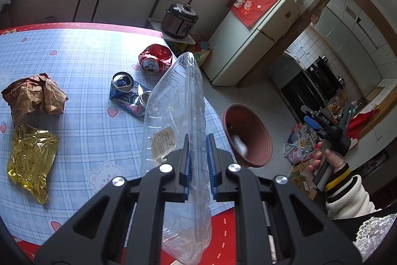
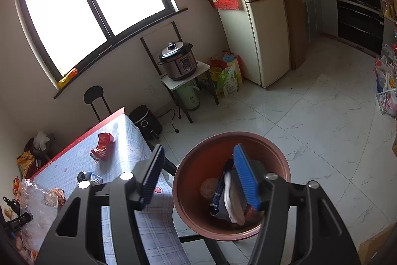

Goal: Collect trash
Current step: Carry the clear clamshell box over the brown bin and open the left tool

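Note:
My left gripper is shut on a clear plastic clamshell box, held upright over the table's right edge. On the checked tablecloth lie a crushed red can, a crushed blue can, a crumpled brown paper bag and a gold foil wrapper. My right gripper stands open over the brown round bin on the floor, nothing between its pads. Inside the bin lie a blue and white wrapper and other scraps.
The bin stands just off the table's right side. A fridge, a pressure cooker on a small stand, a stool and shopping bags line the far wall. More bags sit at the right.

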Available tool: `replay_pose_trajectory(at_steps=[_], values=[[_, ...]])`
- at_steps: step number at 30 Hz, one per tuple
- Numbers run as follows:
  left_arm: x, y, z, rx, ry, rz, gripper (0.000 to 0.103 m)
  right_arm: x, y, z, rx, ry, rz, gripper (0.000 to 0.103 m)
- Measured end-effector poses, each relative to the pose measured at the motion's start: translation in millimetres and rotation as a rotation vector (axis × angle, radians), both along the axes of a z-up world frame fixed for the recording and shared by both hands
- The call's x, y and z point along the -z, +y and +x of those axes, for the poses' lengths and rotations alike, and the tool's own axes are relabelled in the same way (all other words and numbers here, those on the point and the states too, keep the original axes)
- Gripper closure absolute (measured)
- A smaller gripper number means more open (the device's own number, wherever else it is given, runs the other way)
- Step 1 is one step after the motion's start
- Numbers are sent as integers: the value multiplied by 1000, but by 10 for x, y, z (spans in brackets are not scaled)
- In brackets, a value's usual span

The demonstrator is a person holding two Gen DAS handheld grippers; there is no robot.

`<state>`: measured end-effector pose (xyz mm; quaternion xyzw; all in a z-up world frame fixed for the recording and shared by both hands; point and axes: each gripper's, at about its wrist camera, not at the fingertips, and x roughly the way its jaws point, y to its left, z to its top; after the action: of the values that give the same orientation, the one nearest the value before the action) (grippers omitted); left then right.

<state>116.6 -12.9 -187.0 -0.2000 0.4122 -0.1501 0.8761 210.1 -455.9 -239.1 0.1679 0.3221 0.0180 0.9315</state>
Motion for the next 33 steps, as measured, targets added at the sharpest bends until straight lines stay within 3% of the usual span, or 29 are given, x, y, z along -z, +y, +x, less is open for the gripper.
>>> replay_pose_trajectory(at_steps=[3,12,23,33], values=[[-43,-66,35,27,-8,9,87,-107,28,-123,16,-17,-55,5],[-165,-450,234,157,-37,26,87,-259,61,-632,44,-27,-182,5],[-226,-1273,614,344,-73,21,87,-370,-375,-1152,160,-13,-188,5],[-83,-2256,1047,468,-62,15,87,-237,-936,-1508,267,37,-193,5]])
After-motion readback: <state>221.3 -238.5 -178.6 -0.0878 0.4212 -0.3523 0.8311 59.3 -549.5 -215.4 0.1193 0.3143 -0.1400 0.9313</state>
